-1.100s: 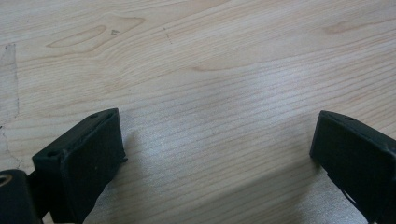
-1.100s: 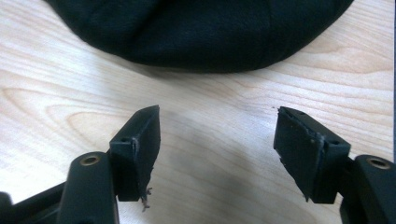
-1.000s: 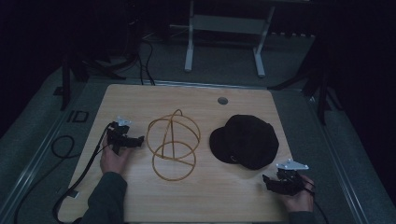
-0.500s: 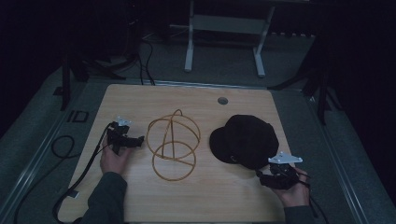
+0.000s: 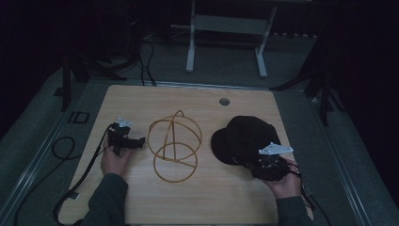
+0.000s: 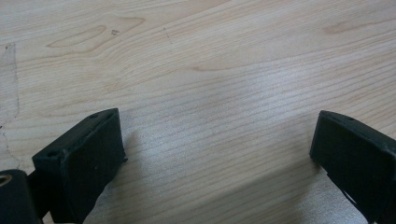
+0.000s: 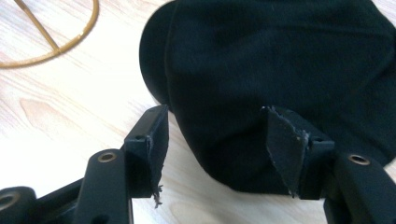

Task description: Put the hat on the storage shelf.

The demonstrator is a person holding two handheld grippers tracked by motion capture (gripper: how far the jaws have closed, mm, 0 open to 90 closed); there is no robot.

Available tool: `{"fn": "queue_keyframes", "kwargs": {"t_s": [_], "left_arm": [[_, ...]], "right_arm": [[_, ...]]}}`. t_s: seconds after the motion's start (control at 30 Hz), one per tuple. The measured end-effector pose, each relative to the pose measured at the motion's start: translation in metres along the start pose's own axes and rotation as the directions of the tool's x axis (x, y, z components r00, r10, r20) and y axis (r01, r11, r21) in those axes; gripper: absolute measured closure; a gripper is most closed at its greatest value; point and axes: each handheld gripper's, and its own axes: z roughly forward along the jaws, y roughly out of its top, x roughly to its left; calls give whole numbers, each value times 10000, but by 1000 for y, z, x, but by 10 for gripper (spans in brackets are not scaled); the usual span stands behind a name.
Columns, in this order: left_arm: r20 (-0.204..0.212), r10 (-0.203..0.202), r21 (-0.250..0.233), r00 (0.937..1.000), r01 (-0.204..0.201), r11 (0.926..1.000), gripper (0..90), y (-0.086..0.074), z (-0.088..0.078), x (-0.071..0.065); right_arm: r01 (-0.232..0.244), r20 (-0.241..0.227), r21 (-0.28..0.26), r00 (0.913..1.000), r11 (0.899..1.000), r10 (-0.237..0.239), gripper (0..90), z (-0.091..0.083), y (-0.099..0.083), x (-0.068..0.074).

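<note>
A black cap lies on the right half of the wooden table. My right gripper is at the cap's near edge, open. In the right gripper view the cap has its near rim between the spread jaws of that gripper. A gold wire frame, made of rings and arcs, stands in the middle of the table; its base ring shows at the top left of the right gripper view. My left gripper rests just left of the frame, open over bare wood.
A round cable hole sits near the table's far edge. The left gripper's cable trails off the left side onto grey floor. A white metal stand is beyond the table.
My right gripper has moved left and forward, from the table's near right corner to the cap's near edge. The left gripper, the cap and the frame have not moved.
</note>
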Motion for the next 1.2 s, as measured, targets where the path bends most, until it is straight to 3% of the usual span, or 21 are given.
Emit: {"fn": "queue_keyframes", "kwargs": {"t_s": [0.43, 0.7, 0.97, 1.2], "left_arm": [[2, -3, -1, 10000, 3, 10000, 24, 0, 0, 0], [6, 4, 17, 10000, -4, 10000, 24, 0, 0, 0], [3, 4, 20, 10000, -4, 10000, 24, 0, 0, 0], [3, 6, 20, 10000, -6, 10000, 24, 0, 0, 0]], "right_arm": [[630, -177, -63, 9978, 9980, -631, 395, 15, 38, 20], [889, -257, 185, 9958, 9959, -884, 380, 35, 59, 29], [922, 7, 639, 9957, 9937, -925, 355, 63, 74, 29], [473, 328, 1322, 9981, 9901, -521, 390, 88, 76, 22]]}}
